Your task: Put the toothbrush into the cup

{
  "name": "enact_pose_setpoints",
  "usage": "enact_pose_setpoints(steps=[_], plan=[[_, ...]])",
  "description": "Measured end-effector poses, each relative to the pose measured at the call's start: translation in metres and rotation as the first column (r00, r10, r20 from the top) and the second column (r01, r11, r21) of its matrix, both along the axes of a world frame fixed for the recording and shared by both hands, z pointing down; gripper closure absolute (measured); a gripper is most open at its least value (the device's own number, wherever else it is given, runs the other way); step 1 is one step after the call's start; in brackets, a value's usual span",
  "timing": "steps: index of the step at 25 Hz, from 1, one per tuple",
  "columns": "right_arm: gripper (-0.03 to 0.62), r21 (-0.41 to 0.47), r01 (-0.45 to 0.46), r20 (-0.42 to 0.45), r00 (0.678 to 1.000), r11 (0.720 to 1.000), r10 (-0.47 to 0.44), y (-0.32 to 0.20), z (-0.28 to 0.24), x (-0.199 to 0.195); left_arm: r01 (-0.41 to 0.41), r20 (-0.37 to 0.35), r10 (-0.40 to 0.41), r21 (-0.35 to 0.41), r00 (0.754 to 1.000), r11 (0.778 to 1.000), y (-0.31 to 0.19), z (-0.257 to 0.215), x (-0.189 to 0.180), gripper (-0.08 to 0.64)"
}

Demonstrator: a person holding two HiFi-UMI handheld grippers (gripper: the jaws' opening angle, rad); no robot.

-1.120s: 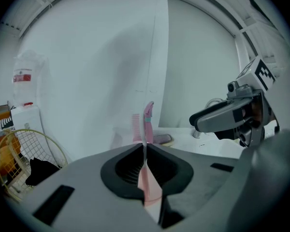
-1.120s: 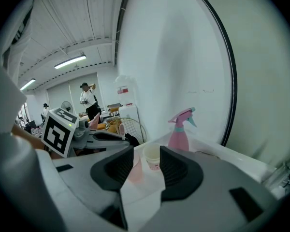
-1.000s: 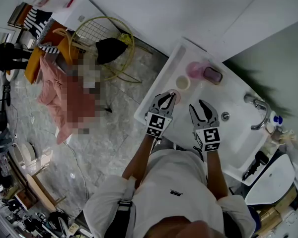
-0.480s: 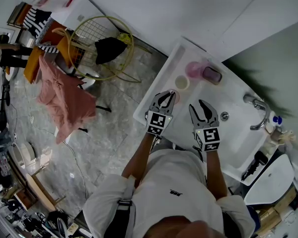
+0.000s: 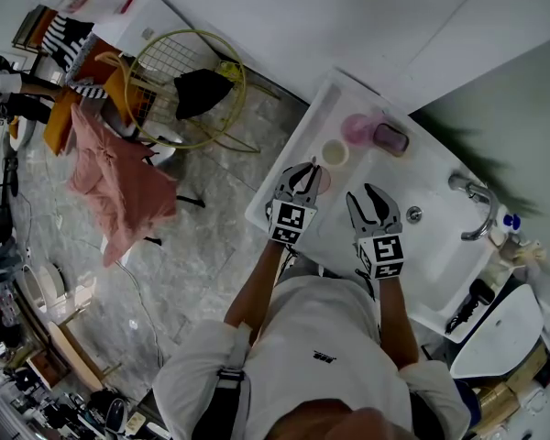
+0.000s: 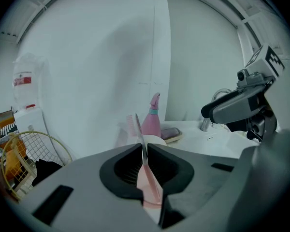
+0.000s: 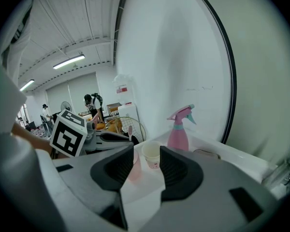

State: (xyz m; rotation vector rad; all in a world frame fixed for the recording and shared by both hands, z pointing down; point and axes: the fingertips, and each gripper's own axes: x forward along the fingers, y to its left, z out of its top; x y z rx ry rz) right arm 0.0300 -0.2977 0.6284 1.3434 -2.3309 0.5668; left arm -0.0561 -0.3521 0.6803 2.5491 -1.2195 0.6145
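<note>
My left gripper (image 5: 301, 180) is shut on a pink toothbrush (image 6: 144, 154), which stands upright between the jaws with its bristle head on top. It hovers over the left end of the white sink counter (image 5: 282, 160). A white cup (image 5: 335, 152) stands just beyond it, and a translucent pink cup (image 7: 133, 164) stands beside the white cup (image 7: 151, 154), close under the left gripper. My right gripper (image 5: 374, 201) is open and empty over the basin, to the right of the left one.
A pink spray bottle (image 5: 357, 128) and a dark soap dish (image 5: 392, 137) stand at the counter's back. The faucet (image 5: 474, 193) and drain (image 5: 415, 214) lie to the right. A yellow wire basket (image 5: 179, 76) and pink cloth (image 5: 119, 181) are on the floor at left.
My left gripper has edged a little forward toward the cups with the toothbrush. The right gripper has barely shifted.
</note>
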Motion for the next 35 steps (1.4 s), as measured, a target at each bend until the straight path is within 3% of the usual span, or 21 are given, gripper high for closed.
enact_pose_setpoints(steps=[26, 30, 35], plan=[[0.411, 0.004, -0.004, -0.01, 1.0, 1.0, 0.004, 0.005, -0.002, -0.002, 0.027, 0.025, -0.026, -0.026, 0.999, 0.999, -0.003, 0.013, -0.004, 0.515], [0.411, 0.009, -0.003, -0.016, 1.0, 1.0, 0.003, 0.01, -0.003, -0.003, 0.026, 0.008, -0.026, -0.029, 1.0, 0.999, 0.004, 0.008, -0.008, 0.462], [0.411, 0.025, 0.002, -0.022, 1.0, 1.0, -0.001, 0.018, -0.009, -0.009, 0.029, -0.011, -0.029, -0.013, 1.0, 1.0, 0.017, -0.009, -0.016, 0.448]])
